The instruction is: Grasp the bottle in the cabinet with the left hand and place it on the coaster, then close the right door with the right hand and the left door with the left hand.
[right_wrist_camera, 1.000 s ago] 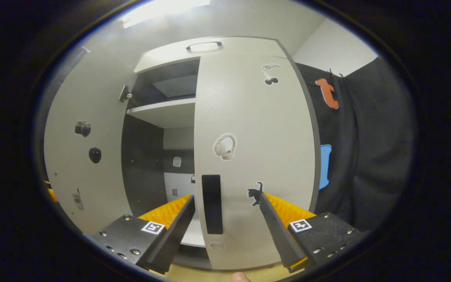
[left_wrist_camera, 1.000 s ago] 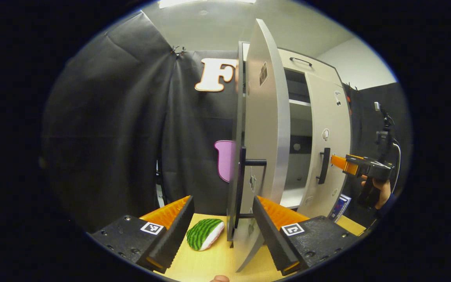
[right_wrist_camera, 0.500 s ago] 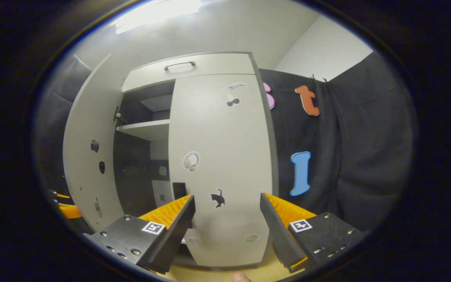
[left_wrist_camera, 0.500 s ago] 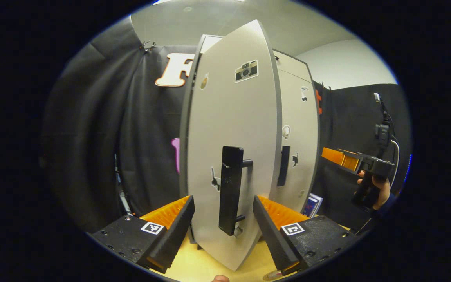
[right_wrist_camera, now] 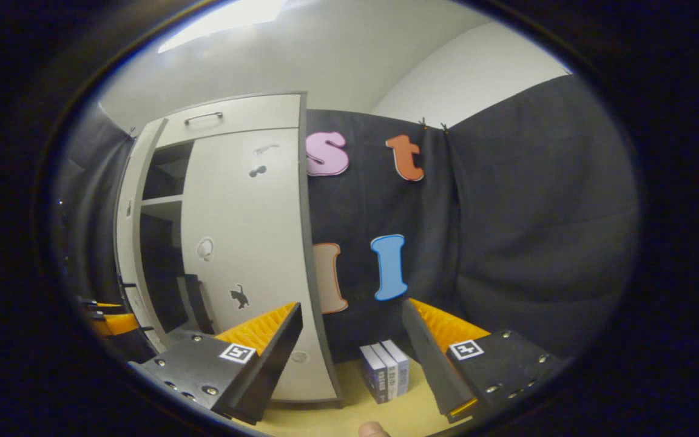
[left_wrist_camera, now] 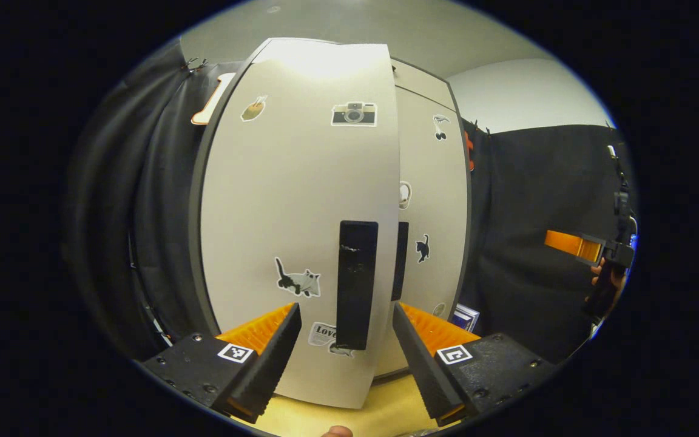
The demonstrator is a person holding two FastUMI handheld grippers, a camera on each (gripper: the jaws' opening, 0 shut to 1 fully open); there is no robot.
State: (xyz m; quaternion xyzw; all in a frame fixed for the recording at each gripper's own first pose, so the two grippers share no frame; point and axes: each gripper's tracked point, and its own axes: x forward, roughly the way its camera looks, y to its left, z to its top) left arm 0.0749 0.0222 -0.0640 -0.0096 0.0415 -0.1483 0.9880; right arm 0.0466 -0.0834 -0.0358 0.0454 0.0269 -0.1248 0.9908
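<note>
The white cabinet's left door (left_wrist_camera: 289, 212) stands almost shut, and its black handle (left_wrist_camera: 357, 285) lies between the spread fingers of my left gripper (left_wrist_camera: 346, 358), which is open. Behind it, the right door (left_wrist_camera: 431, 200) sits flush, with its handle (left_wrist_camera: 402, 261) just past the left one. In the right gripper view the left door (right_wrist_camera: 126, 243) is still ajar, a dark gap with a shelf (right_wrist_camera: 160, 206) showing beside the shut right door (right_wrist_camera: 240, 230). My right gripper (right_wrist_camera: 352, 358) is open, off to the cabinet's right, with nothing between its fingers. It is also at the far right (left_wrist_camera: 574, 246), held by a hand (left_wrist_camera: 605, 280).
A few upright books (right_wrist_camera: 386, 370) stand on the yellow table (right_wrist_camera: 337, 419) just right of the cabinet, also seen as books (left_wrist_camera: 465, 315) in the left gripper view. Black cloth walls close in behind and on both sides.
The left door has swung further toward shut in front of my left gripper. My right gripper has drawn back from the right door and turned to the right, bringing the books into view.
</note>
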